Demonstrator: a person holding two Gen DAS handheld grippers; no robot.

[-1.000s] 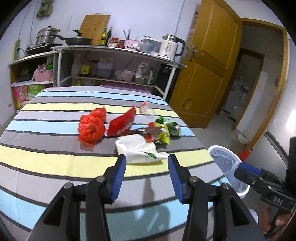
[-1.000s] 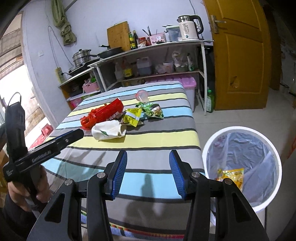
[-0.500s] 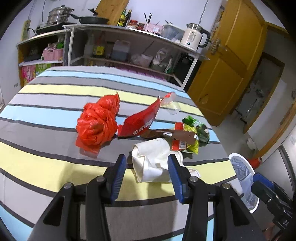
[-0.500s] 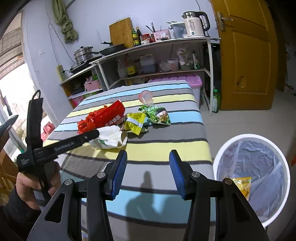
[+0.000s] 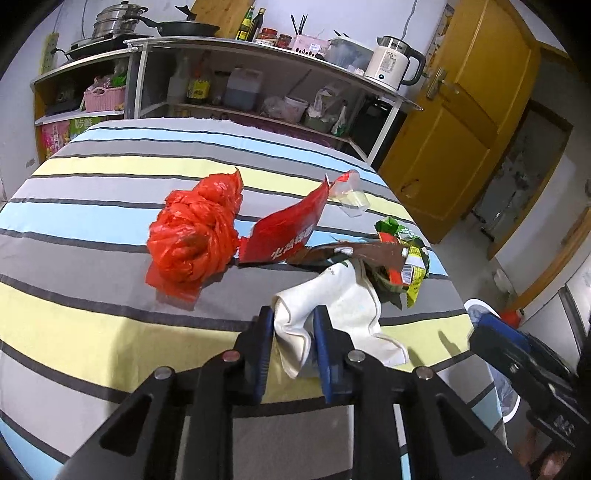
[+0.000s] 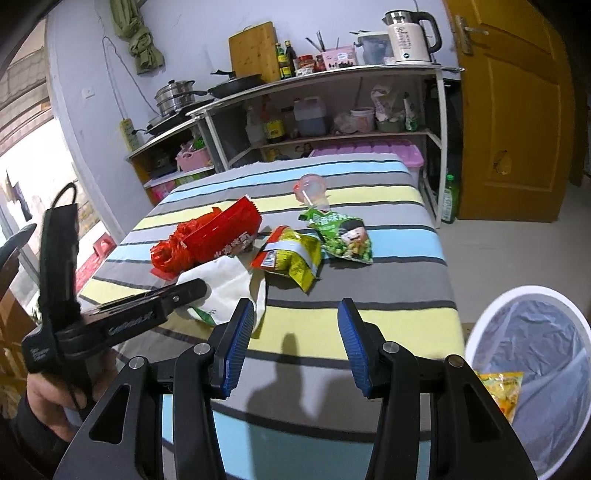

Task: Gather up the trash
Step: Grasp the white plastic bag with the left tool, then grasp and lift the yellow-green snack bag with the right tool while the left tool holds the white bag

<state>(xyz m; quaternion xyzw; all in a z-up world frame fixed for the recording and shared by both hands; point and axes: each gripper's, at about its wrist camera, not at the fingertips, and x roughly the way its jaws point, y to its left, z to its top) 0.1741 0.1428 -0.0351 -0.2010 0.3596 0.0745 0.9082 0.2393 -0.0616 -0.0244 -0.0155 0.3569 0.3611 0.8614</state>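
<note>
My left gripper (image 5: pixel 293 321) is shut on the near edge of a crumpled white wrapper (image 5: pixel 347 302) on the striped table; it shows in the right wrist view too (image 6: pixel 221 280). Beyond it lie a red plastic bag (image 5: pixel 195 236), a red snack packet (image 5: pixel 288 232), a yellow-green packet (image 6: pixel 291 254), a green packet (image 6: pixel 343 236) and a clear plastic cup (image 6: pixel 314 188). My right gripper (image 6: pixel 297 321) is open and empty above the table's near edge. A white bin (image 6: pixel 532 369) with a liner stands on the floor at the right, a yellow wrapper (image 6: pixel 502 391) inside.
A shelf unit (image 6: pixel 332 110) with pots, bottles and a kettle (image 6: pixel 410 33) stands behind the table. A yellow door (image 6: pixel 513 110) is at the right. The table (image 5: pixel 92 325) has bare striped cloth at the left and front.
My left gripper moved forward over the table and closed on the white wrapper. My right gripper drifted slightly closer to the table and stayed open.
</note>
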